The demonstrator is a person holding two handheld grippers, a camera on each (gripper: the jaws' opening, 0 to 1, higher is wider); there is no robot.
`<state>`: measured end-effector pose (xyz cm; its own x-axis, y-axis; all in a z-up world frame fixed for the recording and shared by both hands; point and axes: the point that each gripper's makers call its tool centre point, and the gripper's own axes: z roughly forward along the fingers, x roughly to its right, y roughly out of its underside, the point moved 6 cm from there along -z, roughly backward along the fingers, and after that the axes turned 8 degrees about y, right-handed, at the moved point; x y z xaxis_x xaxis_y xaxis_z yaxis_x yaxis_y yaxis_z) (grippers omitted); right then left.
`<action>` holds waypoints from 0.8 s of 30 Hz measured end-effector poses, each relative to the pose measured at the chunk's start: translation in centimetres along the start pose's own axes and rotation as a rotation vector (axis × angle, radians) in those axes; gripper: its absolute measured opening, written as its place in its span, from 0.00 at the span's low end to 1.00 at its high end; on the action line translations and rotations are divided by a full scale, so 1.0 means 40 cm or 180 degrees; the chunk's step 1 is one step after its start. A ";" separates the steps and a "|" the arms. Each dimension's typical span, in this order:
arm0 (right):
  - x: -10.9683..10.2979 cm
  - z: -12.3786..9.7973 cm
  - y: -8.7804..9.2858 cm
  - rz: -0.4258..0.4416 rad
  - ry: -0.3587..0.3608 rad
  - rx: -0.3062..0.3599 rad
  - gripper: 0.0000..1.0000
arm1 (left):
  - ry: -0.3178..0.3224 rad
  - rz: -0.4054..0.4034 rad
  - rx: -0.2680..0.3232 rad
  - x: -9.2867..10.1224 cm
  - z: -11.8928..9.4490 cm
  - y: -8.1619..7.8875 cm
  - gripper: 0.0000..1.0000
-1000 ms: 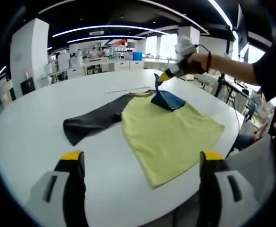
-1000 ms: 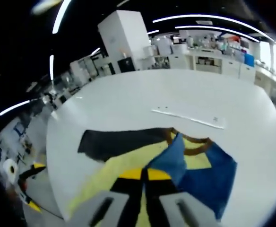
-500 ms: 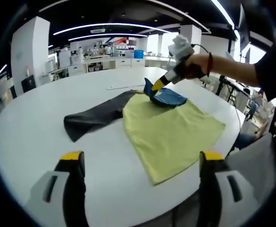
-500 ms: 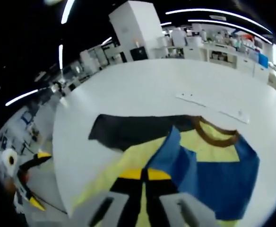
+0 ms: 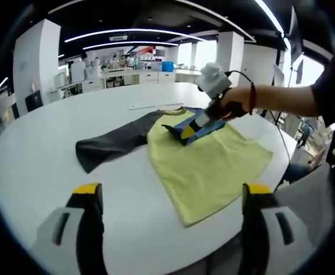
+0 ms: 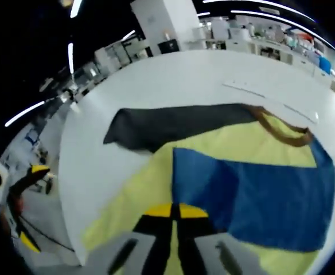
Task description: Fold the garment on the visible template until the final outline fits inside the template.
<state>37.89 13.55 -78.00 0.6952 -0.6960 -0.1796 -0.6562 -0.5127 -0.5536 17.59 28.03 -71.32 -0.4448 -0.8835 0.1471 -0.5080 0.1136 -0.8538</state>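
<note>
Right gripper view had my right tongs [image 6: 175,213] pinched on the blue sleeve [image 6: 253,195], left tongs [image 5: 170,197] gaping empty; dragging risked bunching the shirt [image 5: 207,166].

The left gripper view looks from off the near edge of the white table [image 5: 30,166], well back and fairly level, facing across it toward the room beyond; its own jaws rise wide apart at the bottom. It takes in the whole shirt [image 5: 207,166] and the right gripper [image 5: 186,132] reaching in from the right. The right gripper view sits close above the shirt [image 6: 156,189], tilted down and rolled, facing along its blue sleeve [image 6: 259,200] toward the table's far side. Both views share the shirt, the dark sleeve [image 5: 113,146] and the tabletop.
</note>
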 end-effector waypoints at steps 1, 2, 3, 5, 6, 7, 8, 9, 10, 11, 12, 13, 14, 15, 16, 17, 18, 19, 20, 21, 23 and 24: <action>0.000 0.001 0.003 0.0003 -0.0005 -0.0002 0.00 | -0.0001 -0.0011 0.0000 0.001 0.000 0.001 0.99; -0.002 0.000 0.006 0.0012 -0.0028 -0.0010 0.00 | -0.0007 -0.0015 0.0002 0.001 -0.001 0.003 0.99; -0.003 -0.001 0.008 0.0028 -0.0049 -0.0012 0.02 | -0.0008 -0.0015 0.0001 0.001 -0.001 0.003 0.99; -0.002 -0.001 0.006 0.0055 -0.0089 0.0018 0.06 | -0.0009 -0.0017 -0.0025 0.003 -0.001 0.007 0.99; -0.001 0.002 0.001 0.0047 -0.0116 0.0059 0.12 | -0.0007 -0.0016 -0.0029 0.003 -0.001 0.008 0.99; 0.000 0.003 -0.003 0.0048 -0.0131 0.0075 0.16 | -0.0005 -0.0017 -0.0033 0.004 0.000 0.008 0.99; -0.003 0.001 -0.002 0.0039 -0.0135 0.0073 0.21 | 0.0000 -0.0019 -0.0035 0.005 0.001 0.008 0.99; -0.003 -0.003 -0.003 0.0015 -0.0127 0.0089 0.25 | 0.0001 -0.0018 -0.0037 0.006 0.002 0.007 0.99; 0.000 -0.009 -0.007 -0.0042 -0.0106 0.0145 0.27 | -0.0003 -0.0012 -0.0040 0.006 0.002 0.005 0.99; 0.004 -0.013 -0.011 -0.0073 -0.0077 0.0192 0.29 | -0.0004 -0.0006 -0.0038 0.005 0.003 0.004 0.99; 0.008 -0.019 -0.014 -0.0112 -0.0045 0.0235 0.33 | -0.0004 -0.0005 -0.0038 0.004 0.003 0.003 0.99; 0.008 -0.031 -0.012 -0.0144 -0.0007 0.0276 0.37 | -0.0009 -0.0004 -0.0027 0.003 0.002 0.000 0.99; 0.018 -0.039 -0.017 -0.0200 0.0042 0.0336 0.43 | -0.0008 -0.0001 -0.0018 0.002 0.002 -0.002 0.99; 0.029 -0.047 -0.019 -0.0205 0.0104 0.0374 0.50 | -0.0009 -0.0001 -0.0010 0.001 0.002 -0.004 0.99; 0.032 -0.058 -0.018 -0.0227 0.0138 0.0407 0.55 | -0.0011 -0.0003 -0.0005 0.001 0.002 -0.005 0.99; 0.035 -0.069 -0.014 -0.0275 0.0154 0.0415 0.59 | -0.0011 -0.0002 -0.0003 -0.002 0.003 -0.006 0.99; 0.050 -0.078 -0.016 -0.0299 0.0204 0.0441 0.63 | -0.0014 -0.0002 -0.0005 -0.004 0.003 -0.006 0.99; 0.059 -0.085 -0.016 -0.0312 0.0230 0.0460 0.65 | -0.0016 0.0005 -0.0007 -0.004 0.003 -0.007 0.99; 0.071 -0.097 -0.015 -0.0315 0.0263 0.0488 0.68 | -0.0015 0.0008 -0.0009 -0.004 0.003 -0.008 0.99; 0.081 -0.105 -0.015 -0.0290 0.0294 0.0514 0.71 | -0.0015 0.0008 -0.0008 -0.004 0.002 -0.008 0.99; 0.115 -0.122 -0.016 -0.0211 0.0357 0.0583 0.76 | -0.0011 0.0008 0.0000 -0.005 0.002 -0.009 0.99; 0.130 -0.138 -0.011 -0.0167 0.0416 0.0620 0.79 | -0.0010 0.0008 -0.0002 -0.005 0.002 -0.009 0.99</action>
<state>40.19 7.39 -74.22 0.6747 -0.7366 -0.0469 -0.5425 -0.4519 -0.7082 17.93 28.14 -71.10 -0.4439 -0.8846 0.1433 -0.5073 0.1162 -0.8539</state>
